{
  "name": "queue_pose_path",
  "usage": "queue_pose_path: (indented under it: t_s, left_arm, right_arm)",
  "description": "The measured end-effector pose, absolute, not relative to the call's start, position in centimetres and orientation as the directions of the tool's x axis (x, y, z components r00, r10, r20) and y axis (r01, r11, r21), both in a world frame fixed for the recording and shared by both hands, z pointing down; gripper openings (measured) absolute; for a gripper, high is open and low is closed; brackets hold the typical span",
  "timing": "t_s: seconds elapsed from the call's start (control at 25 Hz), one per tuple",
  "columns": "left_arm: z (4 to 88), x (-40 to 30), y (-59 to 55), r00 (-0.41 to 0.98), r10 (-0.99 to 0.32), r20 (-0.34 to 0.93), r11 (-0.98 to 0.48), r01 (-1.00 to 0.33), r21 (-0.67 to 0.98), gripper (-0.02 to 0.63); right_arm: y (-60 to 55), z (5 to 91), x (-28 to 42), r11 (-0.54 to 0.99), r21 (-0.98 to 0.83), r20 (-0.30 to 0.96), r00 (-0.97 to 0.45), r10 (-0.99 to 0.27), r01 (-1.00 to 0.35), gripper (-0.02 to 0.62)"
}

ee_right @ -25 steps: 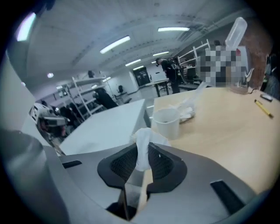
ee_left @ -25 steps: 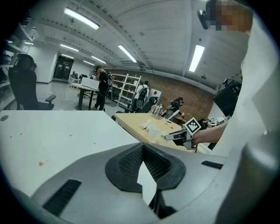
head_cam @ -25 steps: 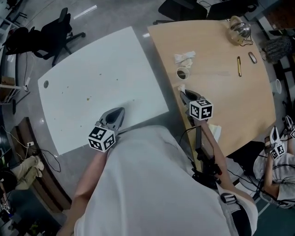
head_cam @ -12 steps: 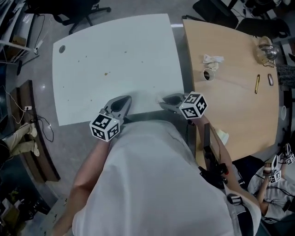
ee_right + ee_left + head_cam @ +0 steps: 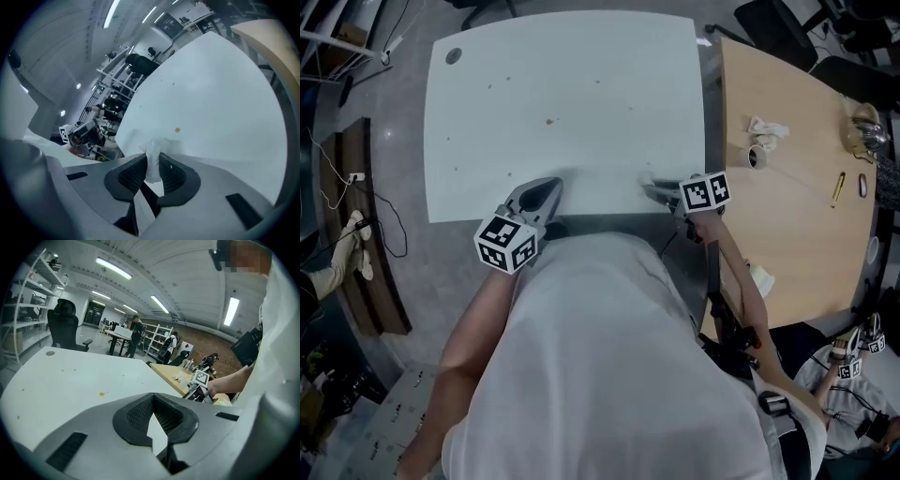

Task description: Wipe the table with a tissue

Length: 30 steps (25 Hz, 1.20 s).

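Note:
The white table (image 5: 581,94) carries a small brown stain (image 5: 549,121) and a few fainter specks. My right gripper (image 5: 649,190) hovers over the table's near edge at the right, shut on a white tissue (image 5: 645,178). In the right gripper view the tissue (image 5: 153,168) stands pinched between the dark pads of the right gripper (image 5: 152,155), with the stain (image 5: 177,130) just beyond. My left gripper (image 5: 551,183) is over the near edge further left. Its pads meet at the tip of the left gripper (image 5: 152,397), with nothing held.
A wooden table (image 5: 797,216) joins on the right, bearing crumpled tissues (image 5: 766,128), a small roll (image 5: 757,157), a pen (image 5: 838,187) and a kettle (image 5: 865,131). An office chair (image 5: 63,329) stands beyond the white table. Another person with marker cubes (image 5: 853,356) sits at lower right.
My right gripper has swung left from the wooden table to the white table's near edge, carrying the tissue. The left gripper stays at the near edge, pointing over the white table.

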<state>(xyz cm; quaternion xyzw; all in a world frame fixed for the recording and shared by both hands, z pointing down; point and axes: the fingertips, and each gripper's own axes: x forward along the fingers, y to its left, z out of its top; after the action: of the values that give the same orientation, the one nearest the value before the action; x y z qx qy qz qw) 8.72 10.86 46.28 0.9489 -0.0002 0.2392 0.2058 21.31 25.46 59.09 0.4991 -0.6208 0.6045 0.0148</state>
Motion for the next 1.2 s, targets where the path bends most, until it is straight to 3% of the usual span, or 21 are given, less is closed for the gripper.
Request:
queue_pose_path:
  t_s: [0.2,0.36,0.48,0.56,1.04,1.2]
  left_arm:
    - [46.0,8.3,10.5,0.888,0.108,0.447,-0.918,-0.084,0.388,0.005]
    - [46.0,8.1,10.6,0.889,0.120,0.442,-0.917,-0.070,0.392,0.005]
    - [46.1,8.2,10.7,0.887,0.126,0.444,-0.918,-0.066,0.392,0.005]
    - [46.1,8.2,10.9,0.887,0.128,0.443,-0.918,-0.063,0.392,0.005]
    - [45.9,7.3,10.9,0.886,0.103,0.453,-0.918,-0.091,0.385,0.005]
    - [45.9,7.2,11.1,0.885,0.096,0.455,-0.919,-0.096,0.382,0.006]
  right_arm:
    - [25.8,59.6,21.8,-0.208,-0.614,0.713,-0.421,-0.561,-0.762,0.075]
    - [25.6,60.3,20.3,0.052,-0.261,0.855,-0.256,-0.452,-0.964,0.075]
    - [25.2,60.6,19.8,0.249,-0.010,0.904,-0.115,-0.411,-0.969,0.075]
    - [25.2,60.8,19.7,0.303,0.061,0.905,-0.076,-0.419,-0.951,0.074]
    - [23.7,60.7,23.2,0.277,0.065,0.883,-0.074,-0.464,-0.959,0.072]
    - [22.9,60.8,24.9,0.196,0.012,0.887,-0.081,-0.456,-0.980,0.072]
